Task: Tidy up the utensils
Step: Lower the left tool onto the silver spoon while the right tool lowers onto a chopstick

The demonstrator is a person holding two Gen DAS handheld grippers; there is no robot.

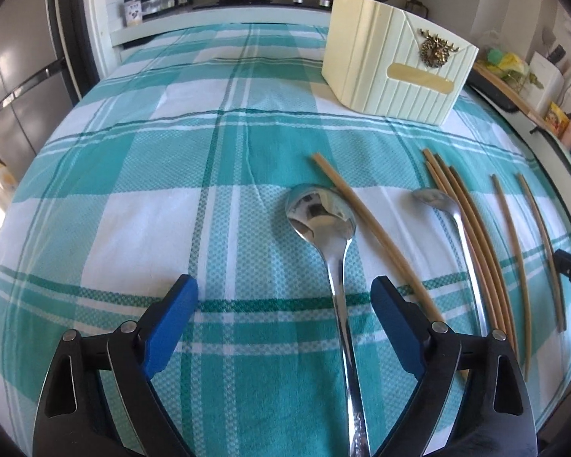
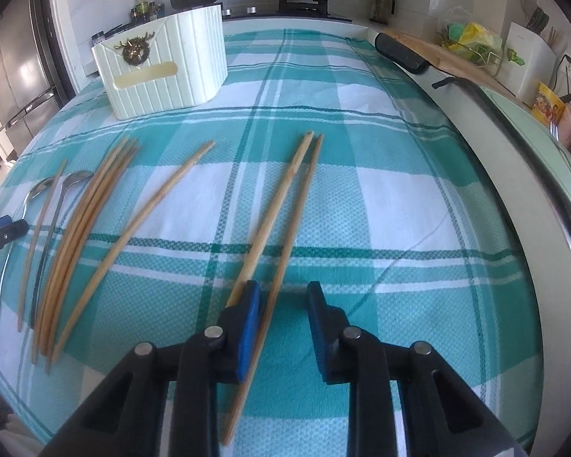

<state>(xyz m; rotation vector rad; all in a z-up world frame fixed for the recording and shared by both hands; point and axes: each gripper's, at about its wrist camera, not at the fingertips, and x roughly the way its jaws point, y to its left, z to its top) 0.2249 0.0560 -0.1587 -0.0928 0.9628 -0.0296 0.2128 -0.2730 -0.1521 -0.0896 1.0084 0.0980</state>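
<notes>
While its label looks blank, the holder bears a brass emblem.

Both wrist views look low across the checked tablecloth.

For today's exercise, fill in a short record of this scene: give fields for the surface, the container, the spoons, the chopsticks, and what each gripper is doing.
surface: teal and white checked tablecloth
container: cream ribbed holder, upright at the far side of the cloth; nothing visible inside from here
spoons: large spoon and smaller spoon, lying flat, bowls toward the holder
chopsticks: wooden chopsticks loose on the cloth, none in the holder
left gripper: open, straddling the large spoon's handle
right gripper: open, over a pair of chopsticks, one running between its fingers
</notes>
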